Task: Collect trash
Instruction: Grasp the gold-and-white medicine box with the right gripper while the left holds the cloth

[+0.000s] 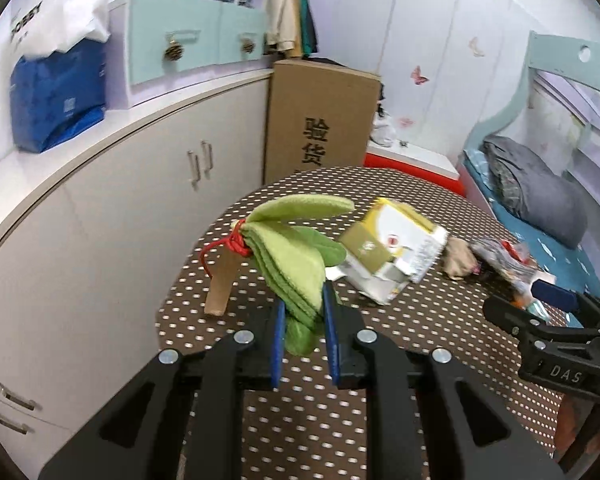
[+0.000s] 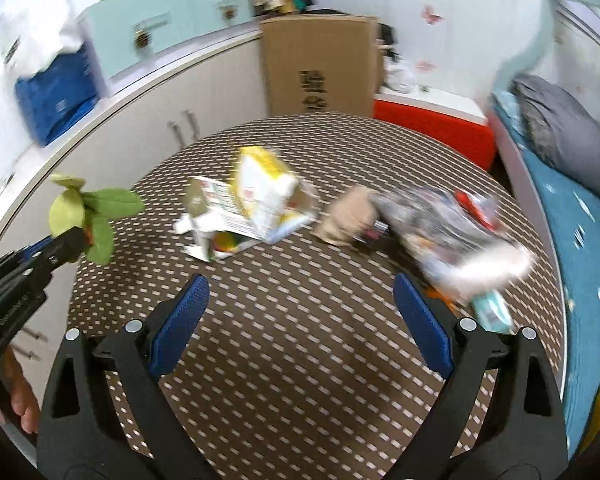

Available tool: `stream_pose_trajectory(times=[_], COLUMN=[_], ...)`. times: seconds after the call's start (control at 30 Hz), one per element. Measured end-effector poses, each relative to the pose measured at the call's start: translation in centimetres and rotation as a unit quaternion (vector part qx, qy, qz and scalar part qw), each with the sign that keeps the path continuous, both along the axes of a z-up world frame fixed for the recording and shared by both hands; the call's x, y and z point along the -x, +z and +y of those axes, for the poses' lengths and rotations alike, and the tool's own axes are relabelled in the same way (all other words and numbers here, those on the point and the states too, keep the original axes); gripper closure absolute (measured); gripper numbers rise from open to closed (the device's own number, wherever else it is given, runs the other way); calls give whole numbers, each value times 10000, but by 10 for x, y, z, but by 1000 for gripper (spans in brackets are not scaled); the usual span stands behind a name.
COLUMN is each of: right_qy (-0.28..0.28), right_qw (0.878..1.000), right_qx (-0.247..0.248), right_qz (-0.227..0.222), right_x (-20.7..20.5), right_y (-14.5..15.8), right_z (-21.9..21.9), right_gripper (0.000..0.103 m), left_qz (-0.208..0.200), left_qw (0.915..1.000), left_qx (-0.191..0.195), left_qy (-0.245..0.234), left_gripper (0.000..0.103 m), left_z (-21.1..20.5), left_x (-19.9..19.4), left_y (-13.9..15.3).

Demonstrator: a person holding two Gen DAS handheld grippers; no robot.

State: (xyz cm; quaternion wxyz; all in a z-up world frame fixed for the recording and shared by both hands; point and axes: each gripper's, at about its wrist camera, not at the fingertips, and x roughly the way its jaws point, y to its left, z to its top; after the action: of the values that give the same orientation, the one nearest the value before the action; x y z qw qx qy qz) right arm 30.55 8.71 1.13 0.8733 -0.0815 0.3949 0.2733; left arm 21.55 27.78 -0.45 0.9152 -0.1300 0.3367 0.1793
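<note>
My left gripper [image 1: 304, 332] is shut on a green cloth duster [image 1: 296, 252] tied with red string to a wooden handle [image 1: 224, 280], held above the dotted brown table [image 1: 380, 380]. The duster also shows at the left in the right wrist view [image 2: 96, 216]. A torn yellow and white carton [image 1: 392, 248] lies flattened mid-table, also seen in the right wrist view [image 2: 256, 200]. Beside it lie a crumpled beige wad [image 2: 348, 216] and a crinkled foil wrapper [image 2: 448, 232]. My right gripper [image 2: 300, 316] is open and empty, above the table just short of the wrapper; the view is blurred.
White cabinets [image 1: 112, 208] run along the left. A tall cardboard box [image 1: 320, 116] stands behind the table, a red and white box [image 2: 432, 120] to its right. A bed with blue sheet [image 2: 572, 248] and grey pillow borders the right side.
</note>
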Motion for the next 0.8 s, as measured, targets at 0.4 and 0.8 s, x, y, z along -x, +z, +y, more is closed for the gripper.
stream_pose_trajectory(times=[0.4, 0.8], right_qy=[1172, 1291], right_qw=[9923, 9898], right_qx=[382, 518], right_qz=[139, 320], right_x=[-23, -32], right_y=[-26, -48], right_z=[99, 105], right_gripper=[12, 51], left_qz=[110, 203], left_qw=[9990, 9992], left_qx=[175, 226], left_qy=[400, 249], left_gripper=[86, 86], left_z=[49, 45], left_x=[2, -4], left_y=[-16, -24])
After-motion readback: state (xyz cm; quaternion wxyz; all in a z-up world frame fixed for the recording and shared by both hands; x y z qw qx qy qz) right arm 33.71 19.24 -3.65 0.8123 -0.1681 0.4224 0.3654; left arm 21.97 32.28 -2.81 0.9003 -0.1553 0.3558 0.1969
